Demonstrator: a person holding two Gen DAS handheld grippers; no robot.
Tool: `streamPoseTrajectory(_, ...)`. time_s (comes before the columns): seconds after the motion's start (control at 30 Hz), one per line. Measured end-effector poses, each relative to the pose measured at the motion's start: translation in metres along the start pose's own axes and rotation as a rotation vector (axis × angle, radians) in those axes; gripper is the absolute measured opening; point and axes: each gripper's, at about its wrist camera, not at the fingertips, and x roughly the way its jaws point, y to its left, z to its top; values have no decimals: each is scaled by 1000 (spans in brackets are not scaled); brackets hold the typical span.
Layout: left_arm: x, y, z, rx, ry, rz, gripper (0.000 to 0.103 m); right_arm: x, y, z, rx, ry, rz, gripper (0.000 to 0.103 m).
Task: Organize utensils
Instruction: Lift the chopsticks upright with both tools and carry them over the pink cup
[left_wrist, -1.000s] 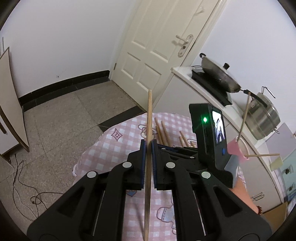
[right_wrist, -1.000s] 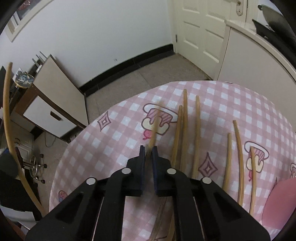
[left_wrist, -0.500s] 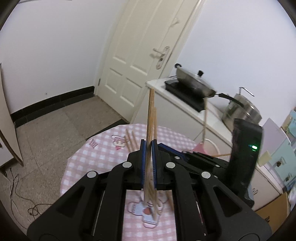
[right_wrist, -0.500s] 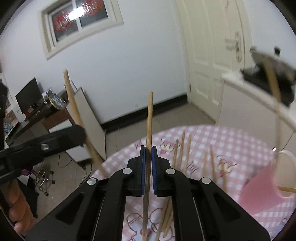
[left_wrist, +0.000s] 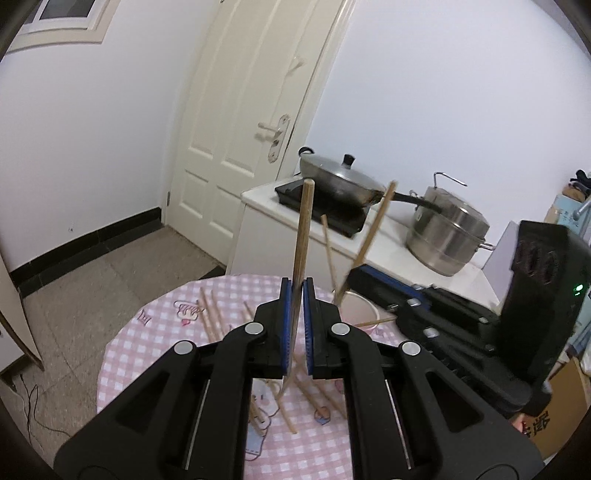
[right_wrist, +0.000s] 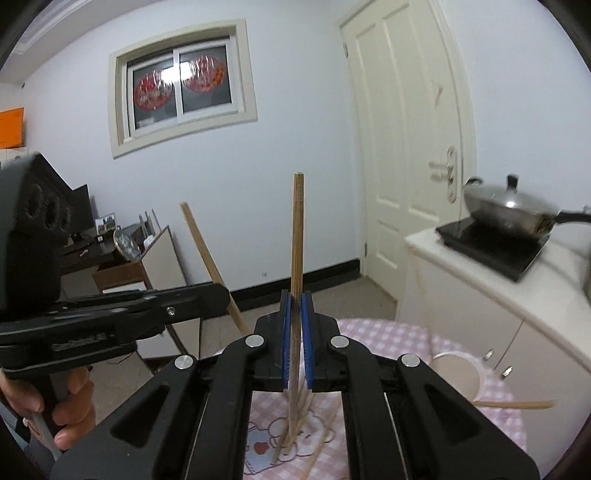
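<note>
Both wrist cams sit close behind their own fingers, raised over the pink checked table (left_wrist: 155, 347), looking roughly level. Left faces door (left_wrist: 236, 122) and counter; right faces window wall (right_wrist: 184, 79). Shared: door, wok (right_wrist: 506, 214), table, cup (left_wrist: 356, 314).

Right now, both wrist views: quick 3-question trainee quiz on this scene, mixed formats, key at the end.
1. True or false: the left gripper is shut on a chopstick.
2. What does the right gripper hold? A) spoon B) chopstick C) nothing
3. Fill in: chopsticks already stand in the pink ___ on the checked tablecloth.

Key: 1 true; 2 B; 3 cup.
</note>
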Motion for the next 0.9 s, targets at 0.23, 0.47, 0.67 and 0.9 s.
streamPoseTrajectory(0.23,0,-27,14,12,-48,-51,6,-37,-20,18,-38,-125,-115,4)
streamPoseTrajectory(0.47,19,-59,27,22,-95,-90,6,-58,-46,24,-32,-213,-194,4)
streamPoseTrajectory(0.67,41,-77,43,22,-101,-97,6,-70,-75,39,-24,-236,-229,4)
streamPoseTrajectory(0.9,67,-87,55,15,-109,-89,6,-61,-117,32,6,-218,-208,4)
